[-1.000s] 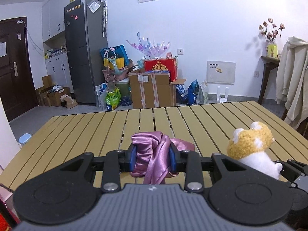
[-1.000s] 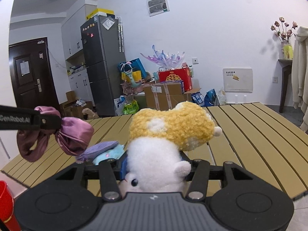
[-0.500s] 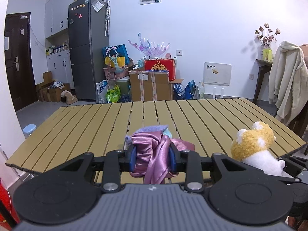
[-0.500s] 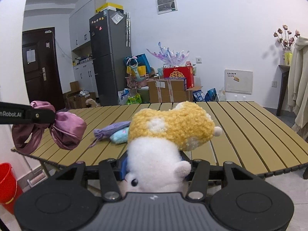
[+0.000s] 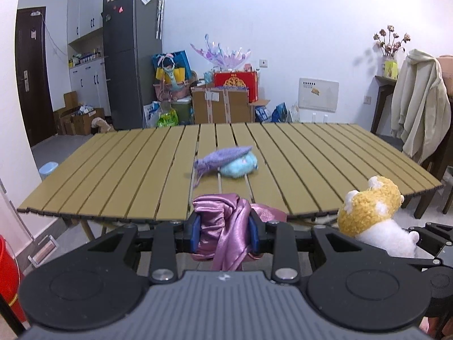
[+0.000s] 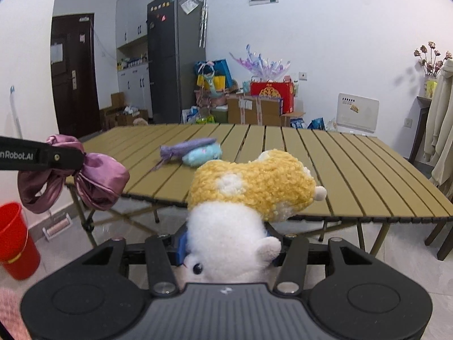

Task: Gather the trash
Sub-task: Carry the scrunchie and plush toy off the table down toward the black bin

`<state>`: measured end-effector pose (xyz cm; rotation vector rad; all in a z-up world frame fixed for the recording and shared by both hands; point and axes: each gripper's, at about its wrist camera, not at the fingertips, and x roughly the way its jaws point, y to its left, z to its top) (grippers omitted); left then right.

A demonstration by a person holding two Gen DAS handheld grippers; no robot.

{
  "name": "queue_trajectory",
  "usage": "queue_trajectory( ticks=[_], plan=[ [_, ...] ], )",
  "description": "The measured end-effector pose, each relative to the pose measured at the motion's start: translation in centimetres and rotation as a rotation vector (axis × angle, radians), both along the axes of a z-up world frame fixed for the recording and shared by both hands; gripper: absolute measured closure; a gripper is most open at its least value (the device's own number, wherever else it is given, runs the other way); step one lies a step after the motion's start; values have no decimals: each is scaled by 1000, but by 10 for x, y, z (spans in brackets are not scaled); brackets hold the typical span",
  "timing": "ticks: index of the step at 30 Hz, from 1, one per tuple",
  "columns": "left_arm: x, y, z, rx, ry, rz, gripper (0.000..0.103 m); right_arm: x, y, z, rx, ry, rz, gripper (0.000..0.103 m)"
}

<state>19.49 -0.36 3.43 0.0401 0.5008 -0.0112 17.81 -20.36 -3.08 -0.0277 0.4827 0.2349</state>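
Observation:
My left gripper point(image 5: 225, 232) is shut on a pink satin scrunchie point(image 5: 223, 226), held in the air just short of the table's near edge; the same scrunchie point(image 6: 90, 178) shows at the left of the right wrist view. My right gripper point(image 6: 226, 243) is shut on a yellow and white plush toy point(image 6: 249, 195), also off the table; the plush toy point(image 5: 373, 221) appears low right in the left wrist view. On the slatted table point(image 5: 311, 153) lie a purple pouch point(image 5: 223, 155) and a light blue plush point(image 5: 240, 167), touching each other.
A red bucket point(image 6: 14, 240) stands on the floor at the left, below the scrunchie. Behind the table are a fridge point(image 5: 130, 56), cardboard boxes point(image 5: 220, 107) and bags. A coat point(image 5: 419, 104) hangs on a chair at the right.
Both grippers have pulled back from the table with the scrunchie and the plush toy still held. The table's near edge, the pouch, the blue plush and the red bucket have come into view.

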Motion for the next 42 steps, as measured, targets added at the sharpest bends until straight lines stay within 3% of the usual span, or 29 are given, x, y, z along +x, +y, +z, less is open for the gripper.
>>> queue_trajectory(
  ticks=[12,22,36,42],
  plan=[
    [-23,4,-50,43,102,10,70,-32,8,-38,-62,111,1,53],
    [-31,15,-108,40,221,24,70,-44,12,-94,-109,253,10,53],
    [-8,29,-180,37,362,72,70,-24,6,-154,-140,403,-44,54],
    [5,39,-212,34,433,95,70,-10,-2,-170,-164,420,-94,54]
  ],
)
